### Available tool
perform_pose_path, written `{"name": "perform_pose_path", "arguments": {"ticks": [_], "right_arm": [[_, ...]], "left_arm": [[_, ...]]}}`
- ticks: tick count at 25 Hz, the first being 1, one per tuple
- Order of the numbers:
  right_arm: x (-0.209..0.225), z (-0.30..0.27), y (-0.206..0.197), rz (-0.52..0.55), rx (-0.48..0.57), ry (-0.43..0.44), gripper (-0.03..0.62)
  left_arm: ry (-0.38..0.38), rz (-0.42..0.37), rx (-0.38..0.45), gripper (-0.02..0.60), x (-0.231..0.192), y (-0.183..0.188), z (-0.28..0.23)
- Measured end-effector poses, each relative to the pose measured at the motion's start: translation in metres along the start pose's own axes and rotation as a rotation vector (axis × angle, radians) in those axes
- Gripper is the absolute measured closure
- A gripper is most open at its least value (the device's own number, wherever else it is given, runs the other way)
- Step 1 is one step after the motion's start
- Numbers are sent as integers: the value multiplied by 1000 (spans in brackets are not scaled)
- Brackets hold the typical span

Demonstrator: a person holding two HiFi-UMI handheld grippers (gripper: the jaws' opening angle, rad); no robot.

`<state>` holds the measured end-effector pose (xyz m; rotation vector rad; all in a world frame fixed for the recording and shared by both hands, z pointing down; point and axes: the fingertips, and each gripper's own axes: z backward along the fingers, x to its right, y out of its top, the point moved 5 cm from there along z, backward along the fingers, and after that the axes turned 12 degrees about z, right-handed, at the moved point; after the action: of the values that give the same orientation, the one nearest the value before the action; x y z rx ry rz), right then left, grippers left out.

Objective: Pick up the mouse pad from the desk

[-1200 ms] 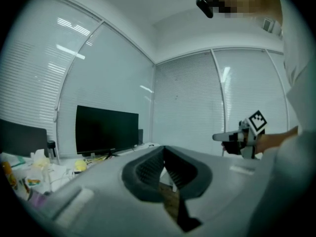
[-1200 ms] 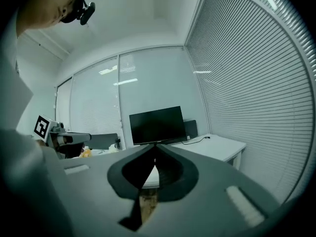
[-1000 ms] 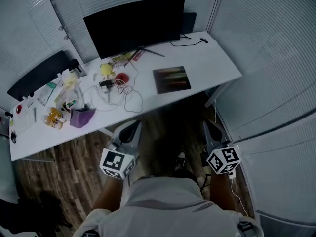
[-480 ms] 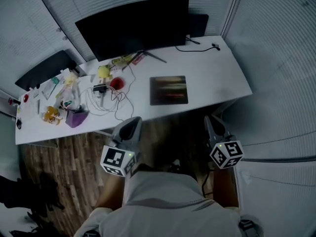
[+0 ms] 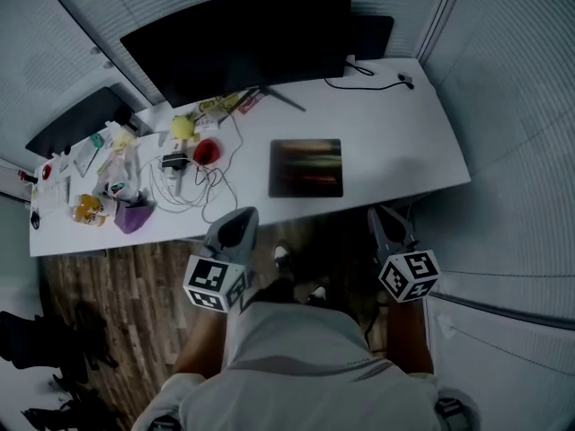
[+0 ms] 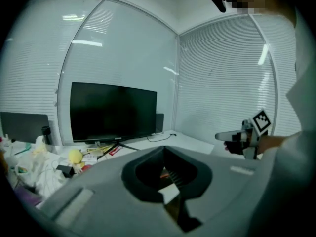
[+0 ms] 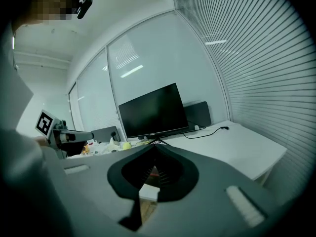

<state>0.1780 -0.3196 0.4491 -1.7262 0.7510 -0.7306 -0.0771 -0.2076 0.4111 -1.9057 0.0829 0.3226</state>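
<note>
A dark rectangular mouse pad (image 5: 306,168) with reddish streaks lies flat on the white desk (image 5: 386,142), near its front edge, right of the middle. My left gripper (image 5: 235,222) hangs shut over the floor just in front of the desk edge, left of the pad. My right gripper (image 5: 384,219) is shut too, in front of the desk and right of the pad. Neither holds anything. In both gripper views only a sliver of the pad (image 6: 165,172) (image 7: 152,172) shows through the closed jaws.
A large black monitor (image 5: 238,36) stands at the back of the desk, with a black cable (image 5: 373,81) to its right. Clutter fills the left half: white cables (image 5: 193,182), a red object (image 5: 207,151), a yellow object (image 5: 182,127), a purple container (image 5: 132,215). Wood floor (image 5: 126,285) lies below.
The view and both grippers have moved closer to the desk; the gripper tips now reach near its front edge. The mouse pad has not moved. Both jaws stayed shut.
</note>
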Motion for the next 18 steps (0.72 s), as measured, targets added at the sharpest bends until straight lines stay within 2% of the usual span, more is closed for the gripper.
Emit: {"name": "perform_pose_path", "arguments": {"ticks": [4, 8, 13, 15, 17, 18], "right_arm": [[14, -31, 2, 15, -62, -40, 586], [21, -79, 12, 40, -137, -58, 586], [12, -159, 26, 71, -192, -44, 574], [8, -186, 17, 94, -214, -21, 557], [12, -207, -1, 95, -260, -14, 549], [17, -216, -11, 81, -291, -14, 543]], "left_arm": [[-84, 18, 13, 578, -21, 5, -39], [-103, 56, 1, 578, -62, 20, -80], [-103, 118, -121, 578, -125, 21, -127], [-84, 130, -155, 577, -146, 11, -144], [-47, 157, -194, 524, -162, -3, -160], [-27, 171, -217, 520, -168, -11, -167]]}}
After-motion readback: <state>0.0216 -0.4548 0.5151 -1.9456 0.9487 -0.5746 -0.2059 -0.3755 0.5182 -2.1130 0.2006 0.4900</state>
